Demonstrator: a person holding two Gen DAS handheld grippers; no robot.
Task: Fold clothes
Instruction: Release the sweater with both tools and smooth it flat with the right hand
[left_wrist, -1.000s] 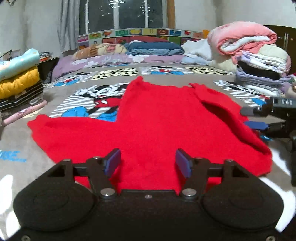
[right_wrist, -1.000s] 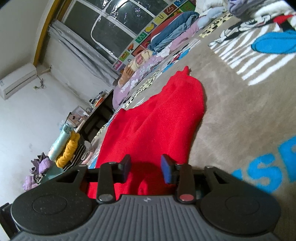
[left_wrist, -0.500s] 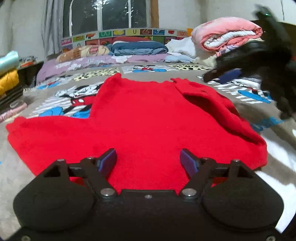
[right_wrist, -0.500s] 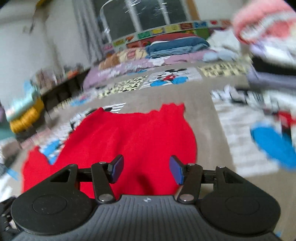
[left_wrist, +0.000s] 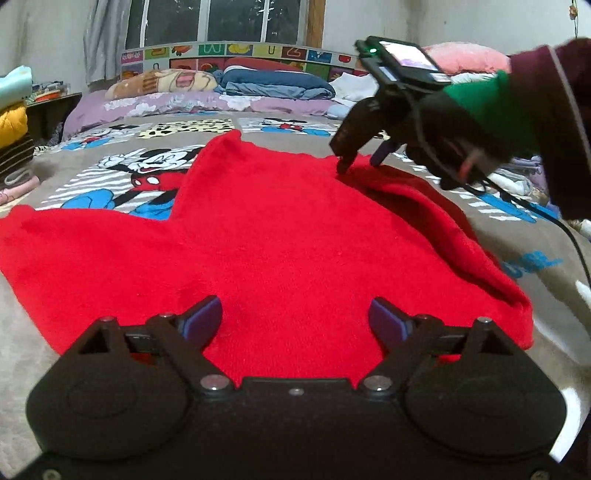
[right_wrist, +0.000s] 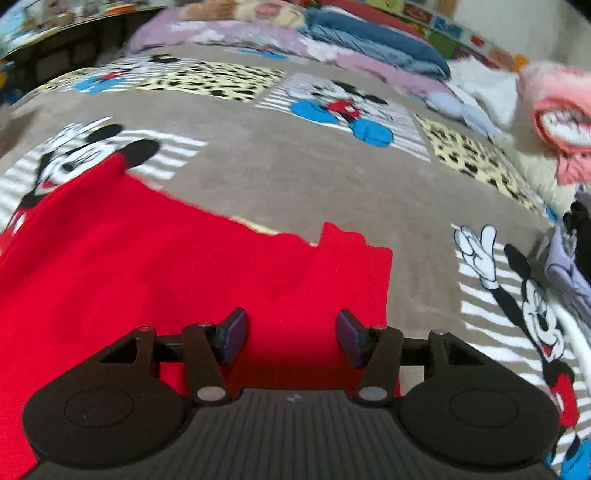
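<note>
Fingers (left_wrist: 202, 318) of the left gripper (left_wrist: 295, 319) are spreading wider over the near hem of the red sweater (left_wrist: 280, 236), pinching nothing. That sweater lies flat on the cartoon-print bed cover (left_wrist: 110, 173). Only the left view shows the gloved hand (left_wrist: 454, 144) carrying the right gripper (right_wrist: 291, 334) at the far corner; its own view shows fingers apart over red cloth, empty.

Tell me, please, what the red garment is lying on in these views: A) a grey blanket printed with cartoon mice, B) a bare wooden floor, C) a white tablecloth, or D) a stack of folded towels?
A: the red garment is spread flat on a grey blanket whose panels show cartoon mice, seen around it in both wrist views.
</note>
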